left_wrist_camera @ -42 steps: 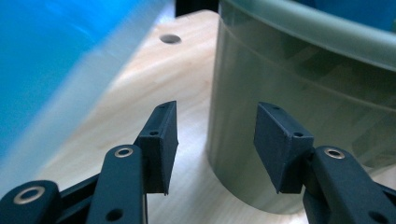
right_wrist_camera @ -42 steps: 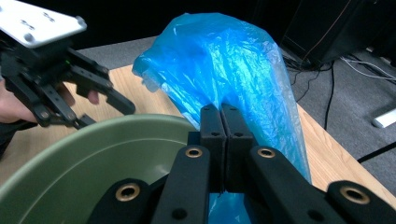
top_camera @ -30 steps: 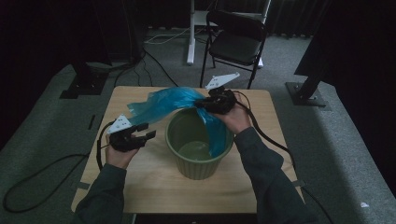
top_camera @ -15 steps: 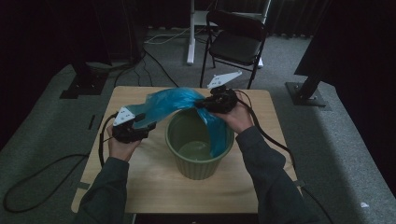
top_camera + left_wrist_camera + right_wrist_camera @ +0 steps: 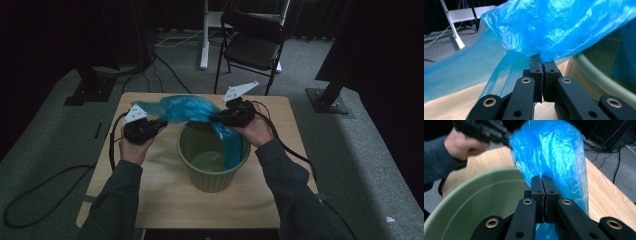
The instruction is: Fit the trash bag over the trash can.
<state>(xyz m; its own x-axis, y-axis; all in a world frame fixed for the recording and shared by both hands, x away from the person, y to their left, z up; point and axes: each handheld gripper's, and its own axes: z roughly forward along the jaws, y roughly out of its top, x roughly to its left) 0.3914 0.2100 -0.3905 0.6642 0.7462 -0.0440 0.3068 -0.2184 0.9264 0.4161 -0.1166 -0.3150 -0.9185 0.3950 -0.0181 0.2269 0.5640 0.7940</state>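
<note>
Left gripper [image 5: 541, 61]: just closed, pinching blue bag [image 5: 187, 109] film.
Right gripper [image 5: 545, 182]: clamped shut on bag edge.
Bag: stretched above green bin [image 5: 214, 175], part inside.
Risk: thin film tearing or slipping if pulled apart hard.

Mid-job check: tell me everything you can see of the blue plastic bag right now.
The blue plastic bag is thin, translucent, crinkled film. It stretches between the left tongs and right tongs, both pinched shut on it; the left jaws have just closed. One part hangs into the green bin on the wooden table.
</note>
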